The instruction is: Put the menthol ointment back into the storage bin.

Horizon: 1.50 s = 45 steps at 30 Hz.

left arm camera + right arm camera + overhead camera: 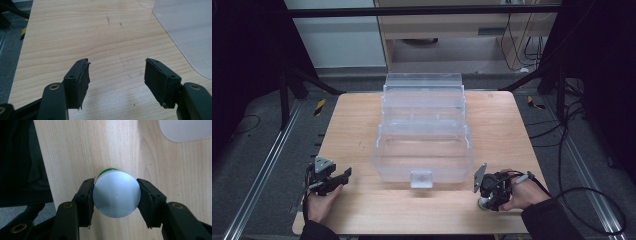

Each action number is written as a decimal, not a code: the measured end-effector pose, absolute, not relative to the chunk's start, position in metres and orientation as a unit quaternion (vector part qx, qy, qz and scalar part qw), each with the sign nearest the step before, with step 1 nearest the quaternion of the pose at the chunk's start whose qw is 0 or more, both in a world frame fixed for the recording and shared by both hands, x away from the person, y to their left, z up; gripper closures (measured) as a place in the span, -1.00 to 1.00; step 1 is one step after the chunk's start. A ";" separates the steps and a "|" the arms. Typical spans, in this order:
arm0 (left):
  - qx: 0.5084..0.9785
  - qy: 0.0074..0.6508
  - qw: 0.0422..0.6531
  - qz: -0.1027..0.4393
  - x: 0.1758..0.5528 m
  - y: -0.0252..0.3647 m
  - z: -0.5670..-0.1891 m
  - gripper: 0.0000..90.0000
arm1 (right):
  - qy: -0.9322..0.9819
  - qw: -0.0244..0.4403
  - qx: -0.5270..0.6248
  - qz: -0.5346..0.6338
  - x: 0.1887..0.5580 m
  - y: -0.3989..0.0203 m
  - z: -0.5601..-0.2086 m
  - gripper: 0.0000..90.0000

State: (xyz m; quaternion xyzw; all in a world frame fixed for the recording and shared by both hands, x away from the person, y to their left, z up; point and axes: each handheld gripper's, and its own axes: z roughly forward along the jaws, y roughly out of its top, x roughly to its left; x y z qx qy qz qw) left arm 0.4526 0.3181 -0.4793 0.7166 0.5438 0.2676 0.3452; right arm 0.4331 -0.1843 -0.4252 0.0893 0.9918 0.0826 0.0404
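Clear tiered box [423, 145] mid-tabletop [362, 125], left gripper [116, 75] near its front-left corner, jaws apart, right gripper [115, 195] near its front-right corner, jaws clamped on silver-capped round container [116, 195]

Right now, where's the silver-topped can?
Between the right gripper's jaws, which press its sides: the silver-topped can stands on the wooden table near its front right corner, just right of the clear tiered box.

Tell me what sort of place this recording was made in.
Probably a lab or data-collection rig, not a home: a bare wooden table inside a black metal frame, loose cables across grey carpet, and a handheld left gripper and right gripper.
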 end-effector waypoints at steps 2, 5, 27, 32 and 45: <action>0.717 0.544 0.345 0.268 0.453 0.318 -0.479 -0.20 | 0.991 0.041 0.096 0.086 0.433 -0.184 -0.419 0.12; 0.717 0.543 0.345 0.268 0.453 0.317 -0.479 -0.19 | 0.989 0.047 0.103 0.094 0.435 -0.184 -0.408 0.12; 0.721 0.540 0.344 0.265 0.453 0.318 -0.479 -0.19 | 0.980 0.074 0.132 0.128 0.449 -0.182 -0.360 0.12; 0.720 0.541 0.345 0.266 0.453 0.318 -0.479 -0.19 | 0.979 0.075 0.134 0.132 0.453 -0.181 -0.348 0.12; 0.722 0.539 0.344 0.265 0.453 0.317 -0.479 -0.19 | 0.978 0.072 0.134 0.144 0.461 -0.176 -0.320 0.12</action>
